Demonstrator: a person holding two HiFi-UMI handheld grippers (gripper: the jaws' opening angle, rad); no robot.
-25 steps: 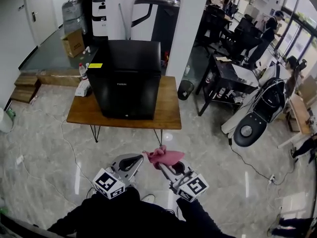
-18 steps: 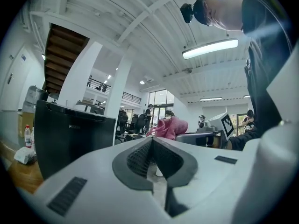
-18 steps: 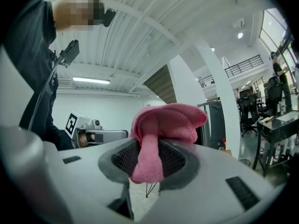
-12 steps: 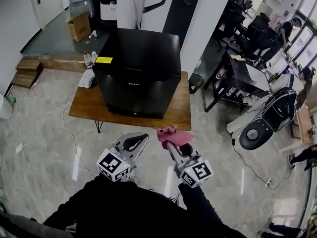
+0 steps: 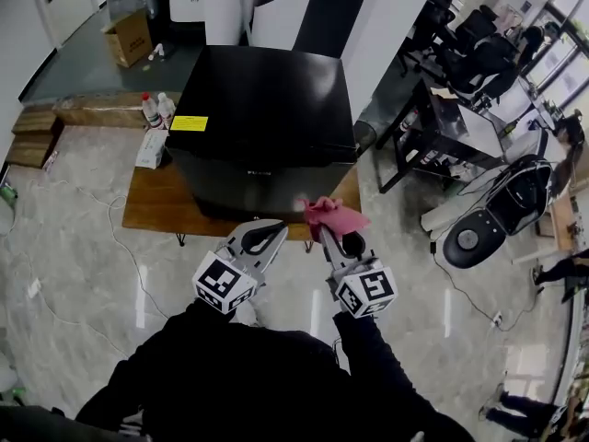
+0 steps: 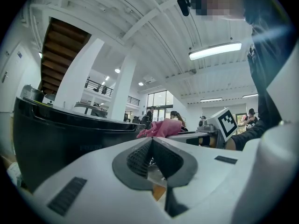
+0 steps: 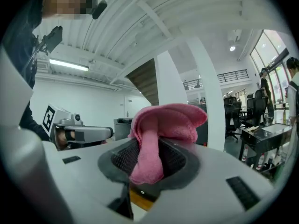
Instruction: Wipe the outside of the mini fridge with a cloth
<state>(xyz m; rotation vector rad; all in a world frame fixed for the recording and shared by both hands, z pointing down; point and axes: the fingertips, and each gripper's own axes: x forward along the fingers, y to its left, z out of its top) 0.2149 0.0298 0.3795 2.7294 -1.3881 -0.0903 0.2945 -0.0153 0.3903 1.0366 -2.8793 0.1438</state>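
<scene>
- black long sleeves on both of the person's arms
- left claw: pale grey shell, dark ribbed pads, black-and-white marker cube
- right claw: same grey shell, its own marker cube

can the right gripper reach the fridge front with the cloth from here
Probably yes: the right gripper holds the pink cloth up near the mini fridge front corner, and nothing shows between them.

Mini fridge covers most of the table. Fridge front is at a steep angle, logo too blurred to read. Yellow sticker print is too small to read. Cloth lower end is buried btwn my right fingers. In left gripper view, fridge base is hidden behind my left gripper.
</scene>
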